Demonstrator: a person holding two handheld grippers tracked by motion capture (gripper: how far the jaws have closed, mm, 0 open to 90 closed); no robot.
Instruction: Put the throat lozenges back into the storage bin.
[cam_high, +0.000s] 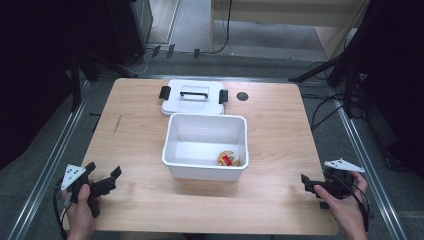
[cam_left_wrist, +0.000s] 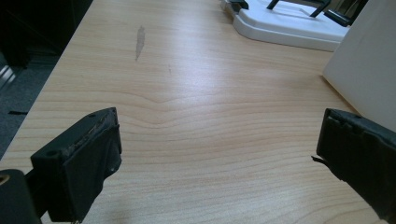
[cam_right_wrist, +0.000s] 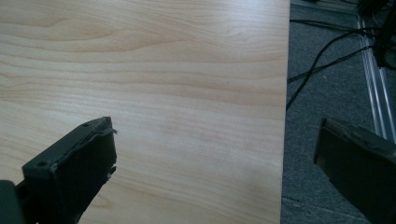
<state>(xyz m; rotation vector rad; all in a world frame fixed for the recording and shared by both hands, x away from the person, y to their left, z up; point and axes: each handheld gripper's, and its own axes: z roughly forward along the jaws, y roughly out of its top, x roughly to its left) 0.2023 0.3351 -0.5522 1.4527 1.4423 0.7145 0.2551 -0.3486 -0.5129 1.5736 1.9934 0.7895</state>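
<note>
A white plastic bin (cam_high: 206, 171) stands open in the middle of the wooden table (cam_high: 280, 130). Inside it, at the near right corner, lies a small orange and red item (cam_high: 228, 159). The bin's white lid (cam_high: 193, 102), with a black handle and black side clips, lies flat just behind it. My left gripper (cam_high: 105, 172) is held open above the table's near left corner, nothing between its jaws. In the left gripper view the gripper (cam_left_wrist: 217, 154) faces bare wood, with the lid (cam_left_wrist: 289, 28) and the bin wall (cam_left_wrist: 369, 65) ahead on the right. My right gripper (cam_high: 311, 190) (cam_right_wrist: 215, 158) is open and empty at the near right corner.
A small black round hole (cam_high: 242, 96) sits in the tabletop right of the lid. A grey scuff mark (cam_left_wrist: 139, 41) marks the wood on the left. Beyond the table's right edge are grey floor, cables (cam_right_wrist: 322, 56) and a metal rail (cam_right_wrist: 376, 93).
</note>
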